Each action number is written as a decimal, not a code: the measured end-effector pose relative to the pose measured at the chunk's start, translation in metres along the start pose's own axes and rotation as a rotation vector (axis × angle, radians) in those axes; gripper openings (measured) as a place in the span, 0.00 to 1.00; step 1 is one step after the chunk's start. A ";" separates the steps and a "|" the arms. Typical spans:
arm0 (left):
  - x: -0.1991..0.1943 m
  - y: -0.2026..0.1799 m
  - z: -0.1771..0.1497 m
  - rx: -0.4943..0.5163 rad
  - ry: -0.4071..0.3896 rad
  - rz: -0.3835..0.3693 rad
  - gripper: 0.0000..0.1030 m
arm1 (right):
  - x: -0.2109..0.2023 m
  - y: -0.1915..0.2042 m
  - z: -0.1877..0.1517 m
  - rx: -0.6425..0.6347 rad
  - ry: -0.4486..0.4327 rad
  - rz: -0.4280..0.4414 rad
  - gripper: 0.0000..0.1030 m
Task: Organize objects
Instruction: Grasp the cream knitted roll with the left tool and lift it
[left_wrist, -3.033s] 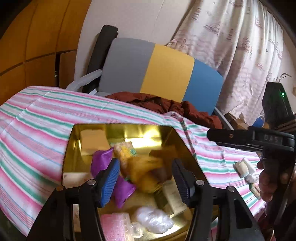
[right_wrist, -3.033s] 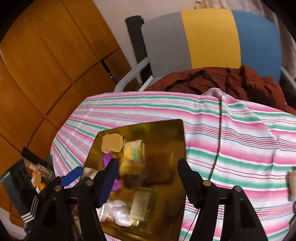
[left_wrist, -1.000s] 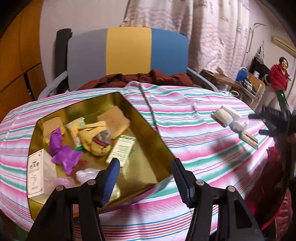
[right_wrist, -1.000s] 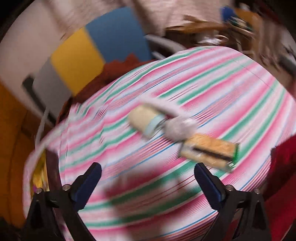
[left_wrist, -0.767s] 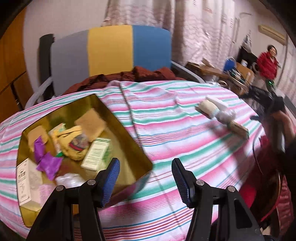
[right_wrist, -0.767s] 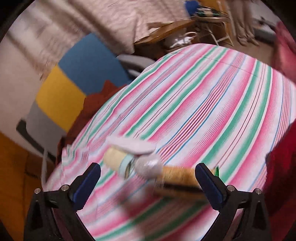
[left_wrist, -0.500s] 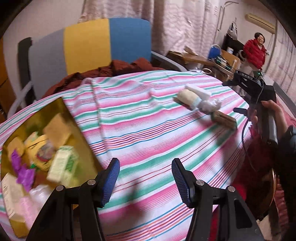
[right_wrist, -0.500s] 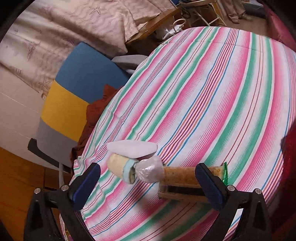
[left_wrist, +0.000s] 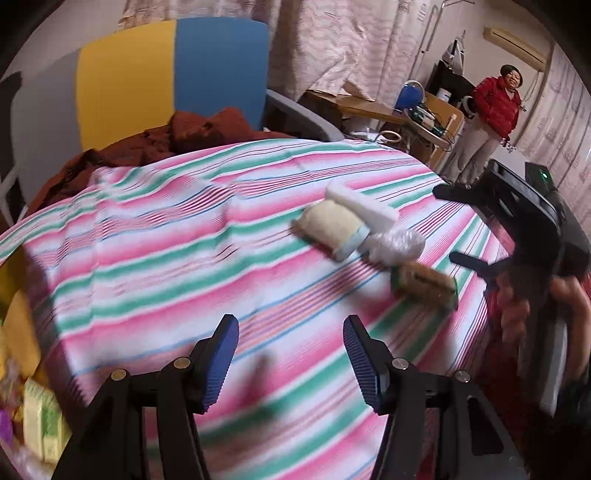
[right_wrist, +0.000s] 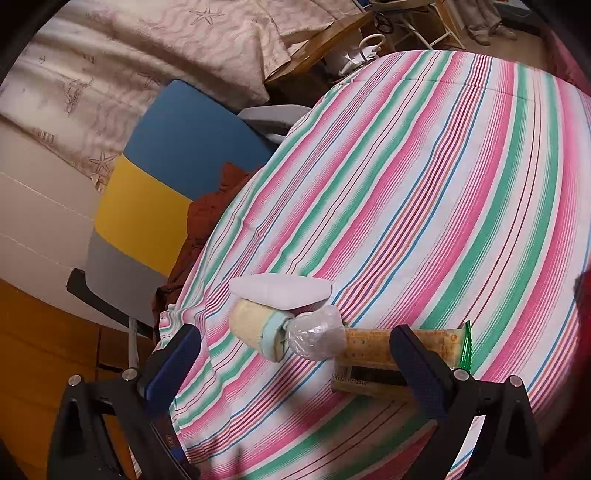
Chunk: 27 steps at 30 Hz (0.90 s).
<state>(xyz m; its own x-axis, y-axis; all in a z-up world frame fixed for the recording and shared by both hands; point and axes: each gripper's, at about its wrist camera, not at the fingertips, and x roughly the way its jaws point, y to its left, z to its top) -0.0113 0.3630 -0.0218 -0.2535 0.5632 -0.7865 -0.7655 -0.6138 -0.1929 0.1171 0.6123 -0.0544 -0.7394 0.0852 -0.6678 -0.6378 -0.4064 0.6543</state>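
Covering the table, a striped cloth (left_wrist: 184, 258) in pink, green and white fills both views. At far left the box (left_wrist: 22, 369) edge shows, blurred packets inside. A chair (left_wrist: 170, 81) with a rust garment (left_wrist: 192, 133) stands behind; curtains (right_wrist: 147, 55) hang beyond. The left gripper (left_wrist: 290, 363) hovers over bare cloth, jaws apart and empty. Right of centre lie a roll (right_wrist: 258, 328), white packet (right_wrist: 280, 291), clear bag (right_wrist: 316, 336) and cracker pack (right_wrist: 373, 354), touching. The right gripper (right_wrist: 295, 373), jaws wide, sits just before them.

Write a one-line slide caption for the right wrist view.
Open right claw hovers over a cluster on the striped tablecloth: white packet, cream roll, plastic-wrapped ball, cracker pack.
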 end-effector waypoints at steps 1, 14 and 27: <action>0.006 -0.003 0.006 0.001 0.004 -0.004 0.63 | -0.001 0.000 0.000 0.001 -0.002 0.009 1.00; 0.066 -0.024 0.051 -0.080 0.048 -0.045 0.70 | -0.011 -0.017 0.002 0.099 -0.030 0.115 1.00; 0.134 -0.035 0.094 -0.179 0.097 -0.010 0.74 | -0.008 -0.015 0.001 0.104 -0.026 0.143 1.00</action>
<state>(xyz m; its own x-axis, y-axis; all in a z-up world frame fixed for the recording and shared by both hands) -0.0736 0.5118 -0.0651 -0.1815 0.5193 -0.8351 -0.6486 -0.7015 -0.2953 0.1328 0.6187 -0.0583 -0.8289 0.0571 -0.5565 -0.5432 -0.3199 0.7762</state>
